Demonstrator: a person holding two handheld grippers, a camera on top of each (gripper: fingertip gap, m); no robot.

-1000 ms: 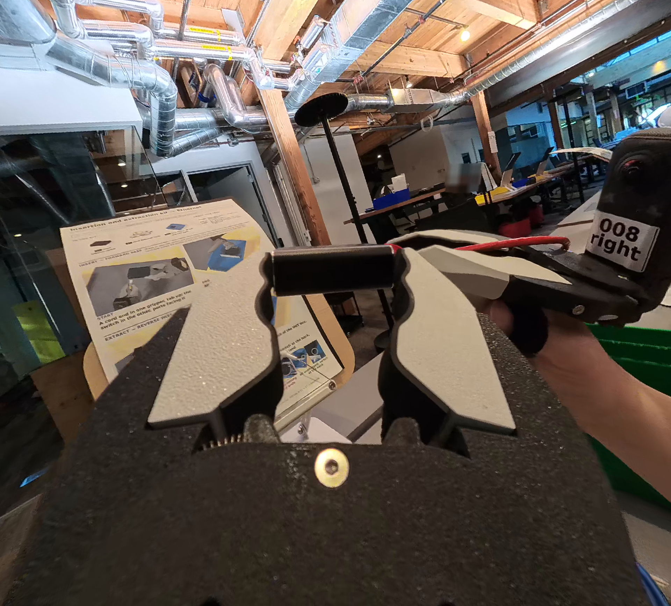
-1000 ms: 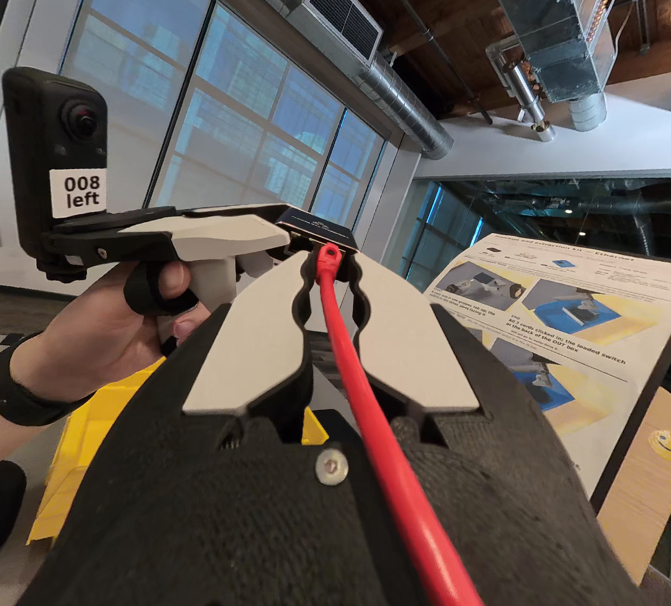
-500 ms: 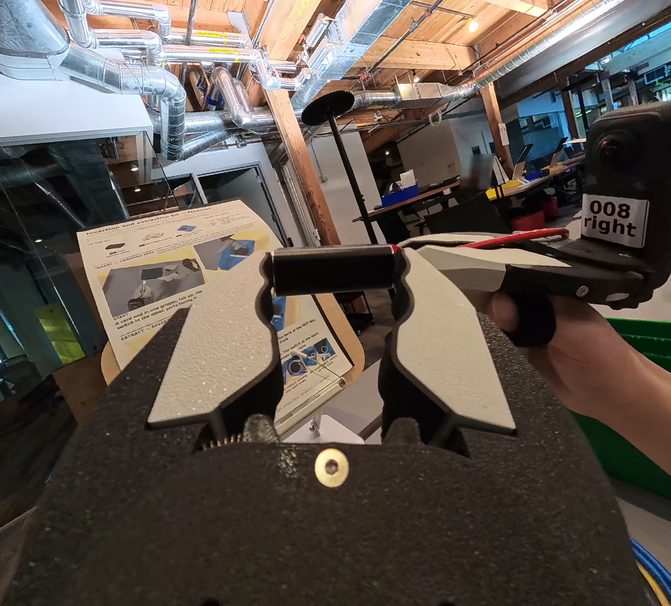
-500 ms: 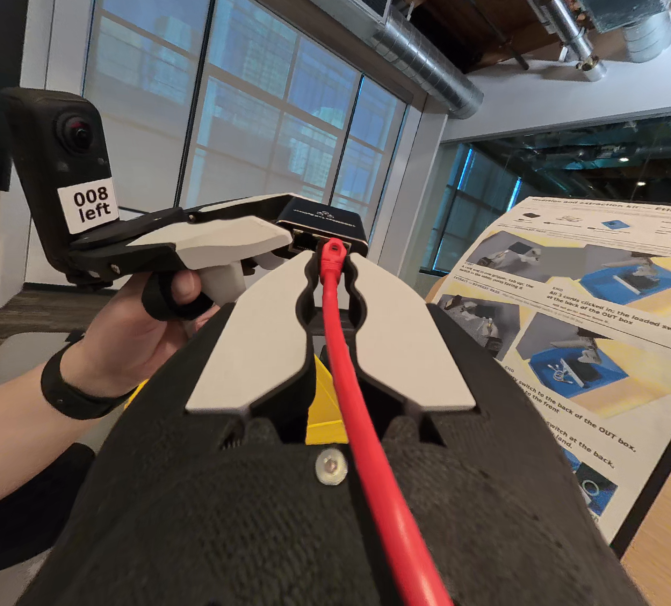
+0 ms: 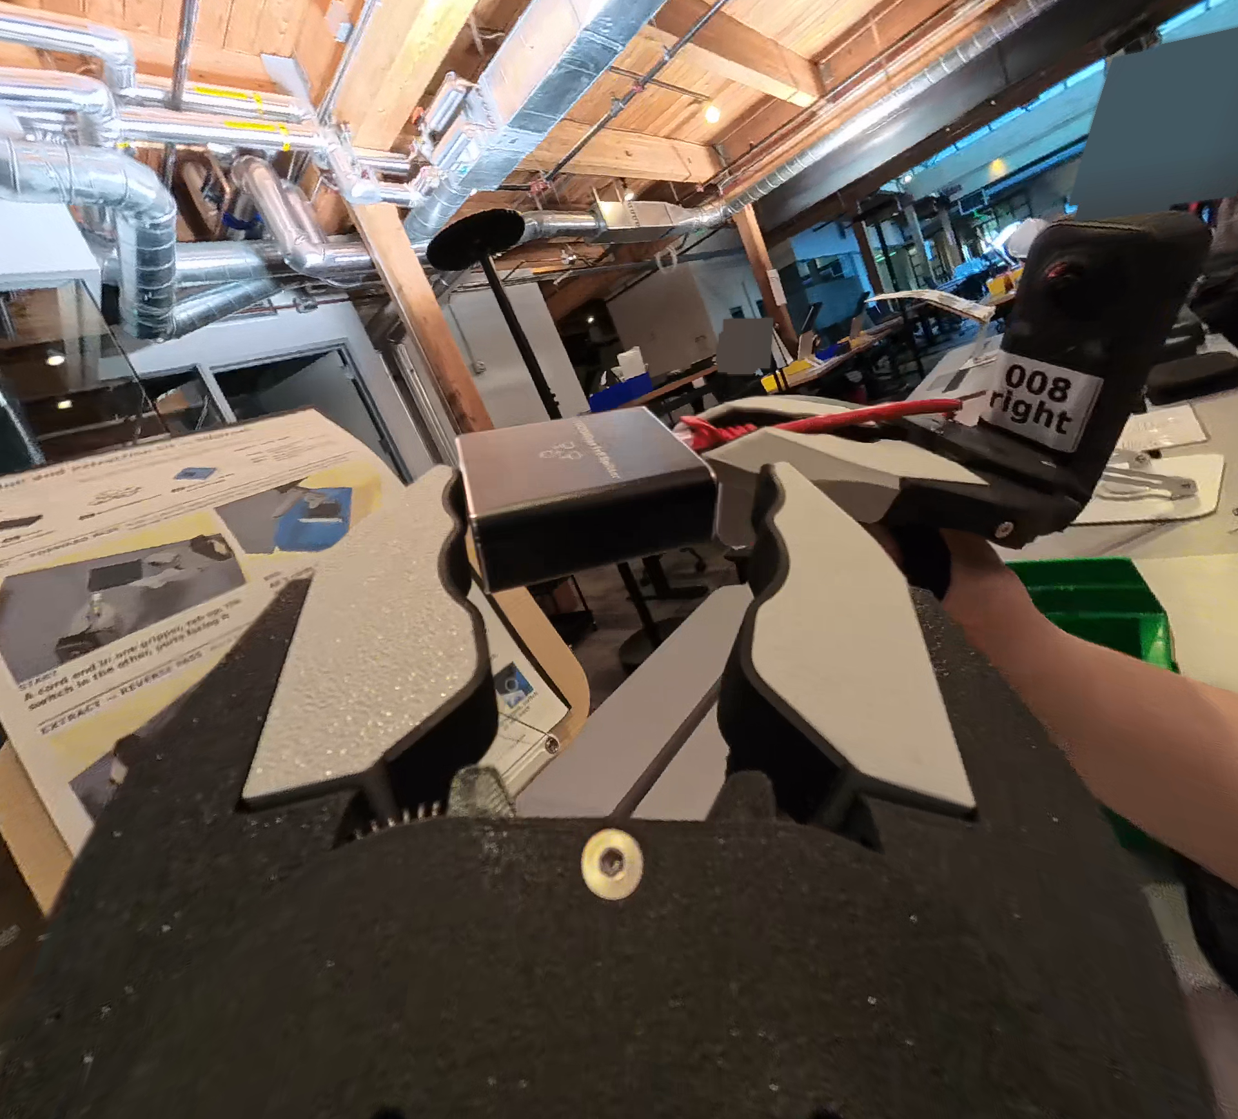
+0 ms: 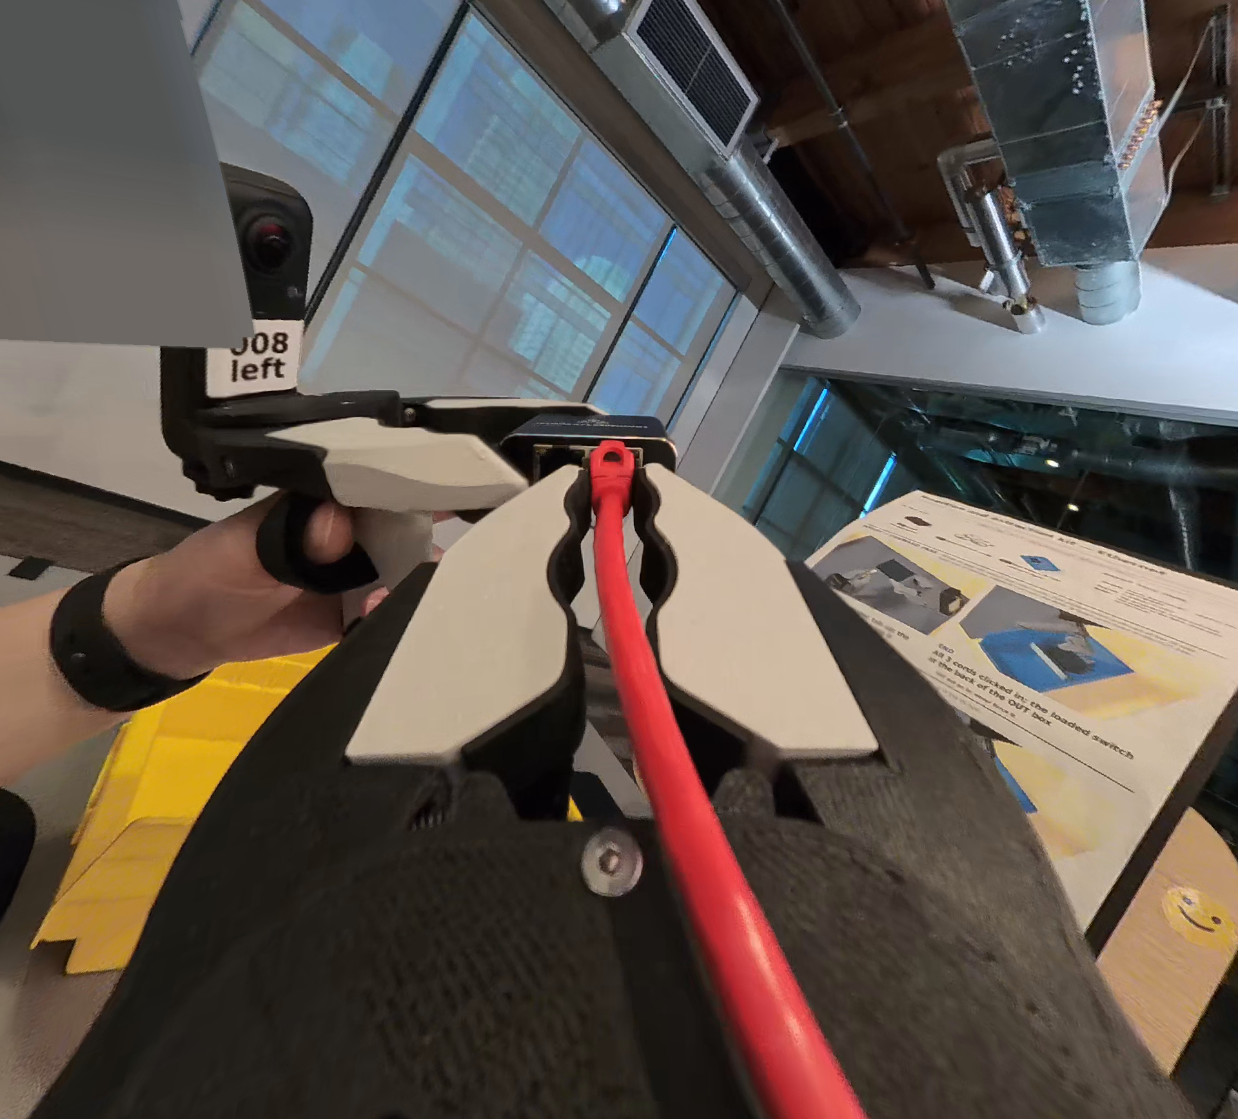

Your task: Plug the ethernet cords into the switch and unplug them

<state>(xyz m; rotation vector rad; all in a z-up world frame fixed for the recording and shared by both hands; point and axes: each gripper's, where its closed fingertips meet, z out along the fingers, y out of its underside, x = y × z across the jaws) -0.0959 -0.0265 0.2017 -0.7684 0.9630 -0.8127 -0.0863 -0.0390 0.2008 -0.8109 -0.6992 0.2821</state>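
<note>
Grey fingers; black body; black wristband.

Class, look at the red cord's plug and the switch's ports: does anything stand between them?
Nothing visible does. The red cord's plug, pinched by the right gripper, already sits at a port on the switch.

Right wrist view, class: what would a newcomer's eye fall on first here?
The thick red ethernet cord runs up the middle, its plug pinched by the right tongs at the small dark metal switch box. In the left wrist view, that box sits between the open left tongs.
</note>
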